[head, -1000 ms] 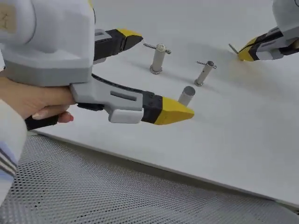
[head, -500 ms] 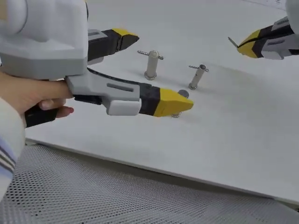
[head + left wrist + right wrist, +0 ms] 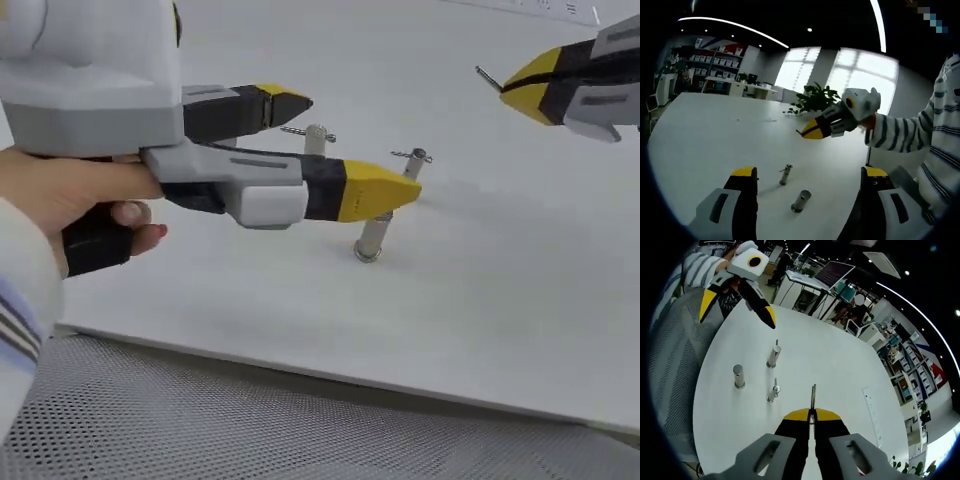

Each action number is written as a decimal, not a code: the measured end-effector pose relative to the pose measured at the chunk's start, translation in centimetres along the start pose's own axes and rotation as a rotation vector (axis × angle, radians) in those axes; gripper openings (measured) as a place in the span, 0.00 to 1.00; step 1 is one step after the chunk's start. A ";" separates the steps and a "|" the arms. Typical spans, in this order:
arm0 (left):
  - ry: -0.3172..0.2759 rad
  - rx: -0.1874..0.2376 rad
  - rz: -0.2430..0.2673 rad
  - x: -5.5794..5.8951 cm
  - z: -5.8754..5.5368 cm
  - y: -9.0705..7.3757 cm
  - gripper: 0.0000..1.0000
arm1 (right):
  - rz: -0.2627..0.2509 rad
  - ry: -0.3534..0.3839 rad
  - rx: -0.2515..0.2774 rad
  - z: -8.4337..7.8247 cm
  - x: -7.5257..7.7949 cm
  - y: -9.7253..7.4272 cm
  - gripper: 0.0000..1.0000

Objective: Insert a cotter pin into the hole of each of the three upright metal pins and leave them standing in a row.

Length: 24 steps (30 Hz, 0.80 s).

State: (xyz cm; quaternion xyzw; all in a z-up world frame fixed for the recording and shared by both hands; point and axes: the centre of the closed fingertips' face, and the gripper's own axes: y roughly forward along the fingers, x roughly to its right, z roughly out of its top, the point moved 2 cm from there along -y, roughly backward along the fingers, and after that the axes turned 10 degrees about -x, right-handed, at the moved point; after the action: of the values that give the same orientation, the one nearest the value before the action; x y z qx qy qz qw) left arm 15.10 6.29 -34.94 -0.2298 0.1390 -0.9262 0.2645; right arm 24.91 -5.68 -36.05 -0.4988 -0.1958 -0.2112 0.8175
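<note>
My left gripper (image 3: pixel 345 145) hovers over the white table (image 3: pixel 500 300), its jaws spread wide and empty, and its nearer yellow jaw crosses in front of the nearest metal pin (image 3: pixel 371 240). My right gripper (image 3: pixel 812 416) is clamped on a loose cotter pin (image 3: pixel 813 399), held in the air to the right. The far pin (image 3: pixel 316 138) and the middle pin (image 3: pixel 410 165) stand upright, each with a cotter pin through its top.
</note>
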 end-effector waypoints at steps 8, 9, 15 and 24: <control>-0.037 -0.038 -0.043 0.7 -0.4 1.0 0.73 | -0.034 -0.039 0.038 1.7 -2.3 -2.7 0.00; -0.043 -0.037 -0.047 0.8 -0.4 1.1 0.72 | -0.035 -0.045 0.038 1.8 -2.5 -2.9 0.00; -0.168 -0.021 -0.115 1.0 0.1 1.8 0.60 | -0.048 -0.074 0.049 3.0 -4.2 -3.8 0.00; -0.205 -0.027 -0.148 1.3 0.3 2.2 0.40 | -0.030 -0.104 0.072 4.8 -6.3 -3.8 0.00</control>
State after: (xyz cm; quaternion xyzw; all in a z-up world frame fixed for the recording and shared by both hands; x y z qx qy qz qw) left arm 15.22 3.74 -35.09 -0.3366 0.1062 -0.9128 0.2052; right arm 17.05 -1.97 -34.52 -0.4765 -0.2530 -0.1899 0.8203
